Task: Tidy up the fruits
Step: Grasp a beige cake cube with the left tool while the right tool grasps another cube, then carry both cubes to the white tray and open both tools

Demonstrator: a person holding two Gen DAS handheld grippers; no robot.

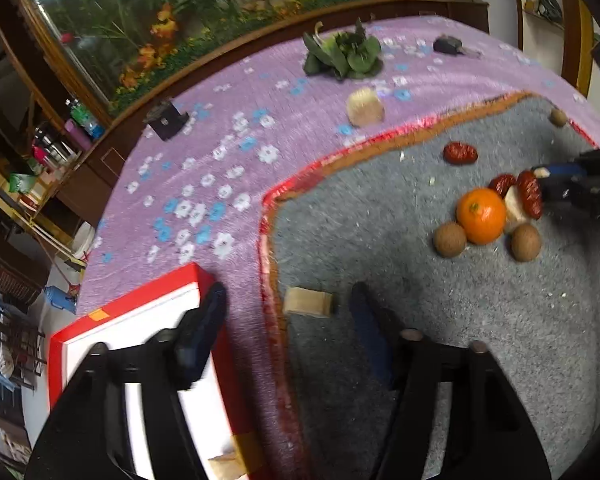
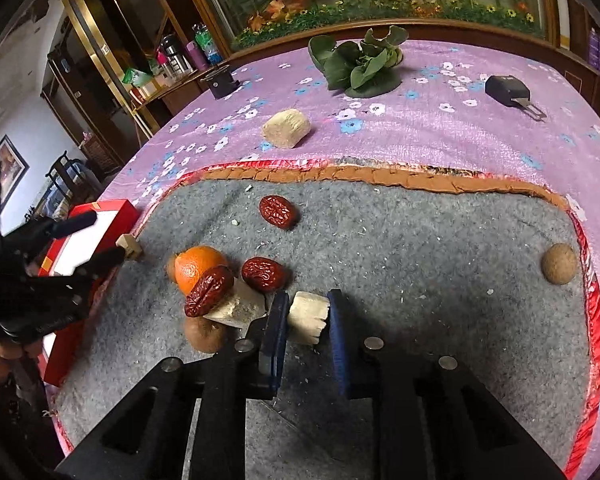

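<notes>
the counter [image 2: 440,140] carried a purple flowered cloth, and on it lay a grey felt mat [image 2: 420,260] edged in red and brown. a red-rimmed white box [image 1: 140,320] sat at the mat's left edge. leafy greens [image 2: 360,64] lay well apart at the far side of the cloth.

near the mat's middle a cluster held an orange [image 2: 198,266], three red dates [image 2: 262,274], brown round fruits [image 2: 206,334] and a pale chunk [image 2: 240,306]. one brown round fruit [image 2: 559,263] lay alone at the right edge.

the right gripper [image 2: 309,316] was closed on a pale cream chunk [image 2: 308,314], both blue pads pressing its sides, just beside the cluster. the left gripper [image 1: 288,304] stood part open with nothing gripped; a small tan block [image 1: 308,301] lay between its fingertips at the mat's edge, beside the box.

judgement: the step in hand is lifting the gripped chunk. lift straight up before moving sideways, since the left pad sat near the resting chunk and date. the crumbly piece warrants light, steady pressure.
</notes>
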